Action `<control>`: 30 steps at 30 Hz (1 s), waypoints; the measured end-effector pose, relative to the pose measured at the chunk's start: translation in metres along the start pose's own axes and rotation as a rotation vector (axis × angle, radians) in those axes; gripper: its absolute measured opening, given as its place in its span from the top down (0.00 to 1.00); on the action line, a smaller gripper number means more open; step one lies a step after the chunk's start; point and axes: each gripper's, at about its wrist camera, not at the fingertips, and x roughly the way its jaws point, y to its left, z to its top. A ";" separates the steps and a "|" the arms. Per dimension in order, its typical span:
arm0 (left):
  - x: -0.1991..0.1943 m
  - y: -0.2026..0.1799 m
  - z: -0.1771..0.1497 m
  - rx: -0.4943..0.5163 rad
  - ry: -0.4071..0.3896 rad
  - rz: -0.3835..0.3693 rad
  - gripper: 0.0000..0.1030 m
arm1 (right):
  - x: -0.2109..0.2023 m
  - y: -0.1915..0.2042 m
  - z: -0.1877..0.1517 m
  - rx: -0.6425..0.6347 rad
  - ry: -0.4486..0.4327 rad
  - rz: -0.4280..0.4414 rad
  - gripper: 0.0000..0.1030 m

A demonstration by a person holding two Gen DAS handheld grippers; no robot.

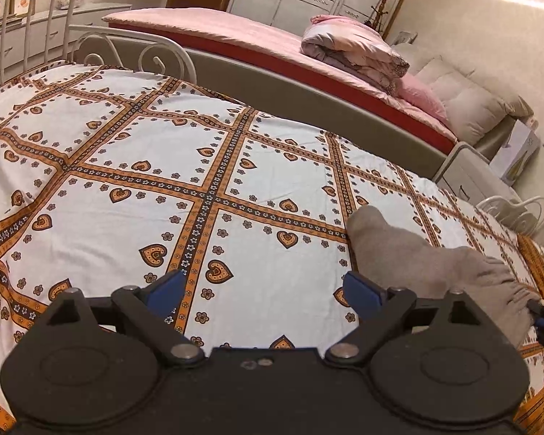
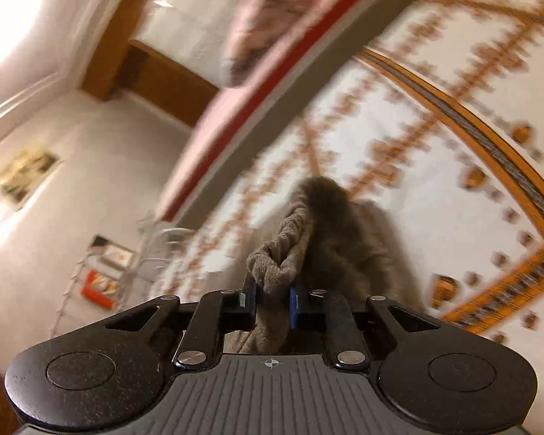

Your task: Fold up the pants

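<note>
A soft grey-brown fleece pair of pants (image 1: pixel 428 261) lay bunched near the right-hand end of a white bedsheet patterned with orange bands and hearts (image 1: pixel 134 166), its gathered elastic waistband pinched between the narrowed jaws of the right gripper (image 2: pixel 273 302). The left gripper (image 1: pixel 263 290) hovered just beside the heap, jaws spread wide and empty. The fabric looked light, limp and thick, likely to sag and drag rather than slide; the waistband and cuffs seemed the surest places to hold. Blur hid how much cloth the right pads caught. Open sheet stretched leftward; a grey bed rail (image 1: pixel 308 108) bounded the far edge.
</note>
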 end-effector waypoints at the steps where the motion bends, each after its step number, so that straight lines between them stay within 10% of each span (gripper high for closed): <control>1: 0.001 -0.001 0.000 0.007 0.002 0.000 0.15 | 0.006 -0.007 0.001 0.010 0.034 -0.031 0.83; 6: 0.002 -0.006 -0.001 0.030 0.007 -0.002 0.15 | 0.011 -0.023 -0.004 0.051 0.092 -0.059 0.80; 8: 0.002 -0.007 -0.002 0.045 0.009 -0.002 0.15 | -0.001 -0.018 -0.004 0.031 0.063 -0.055 0.49; 10: 0.002 -0.007 -0.002 0.054 0.008 0.004 0.15 | -0.010 -0.010 -0.006 0.004 0.050 -0.052 0.39; 30: 0.010 -0.033 -0.012 0.227 0.035 0.034 0.15 | 0.051 -0.016 -0.011 -0.004 0.147 -0.129 0.48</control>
